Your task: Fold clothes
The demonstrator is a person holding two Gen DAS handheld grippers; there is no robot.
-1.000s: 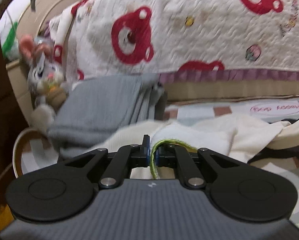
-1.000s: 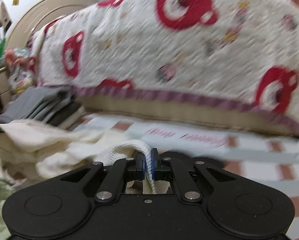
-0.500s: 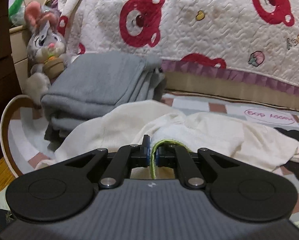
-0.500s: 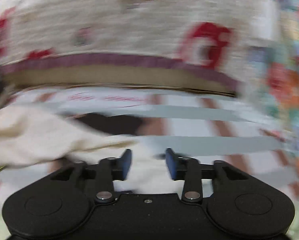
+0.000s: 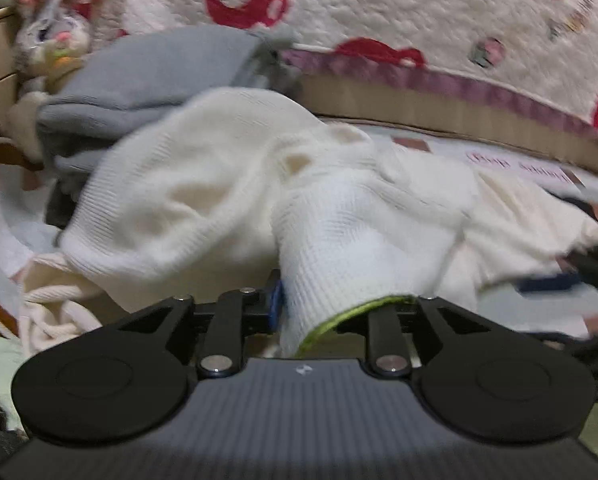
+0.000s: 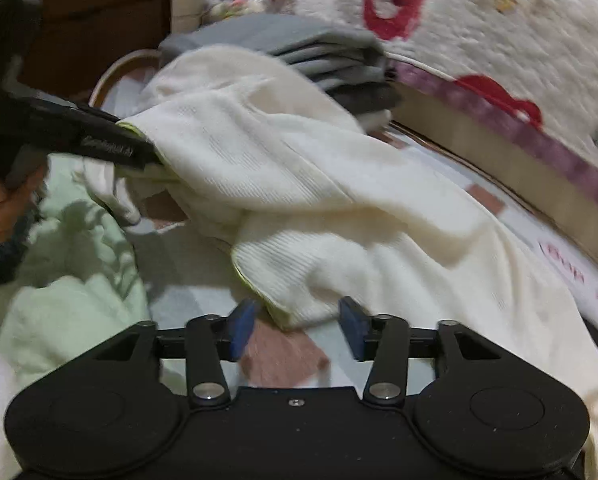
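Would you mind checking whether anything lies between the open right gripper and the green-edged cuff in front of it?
Nothing visible does. The right gripper is open, and the cuff of the cream garment lies just ahead of its fingers on the bed sheet.

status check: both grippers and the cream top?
Left gripper shut on cream top hem. Right gripper open, its fingers either side of a green-edged cuff, not gripping. Folded grey stack behind; the top drapes against it.
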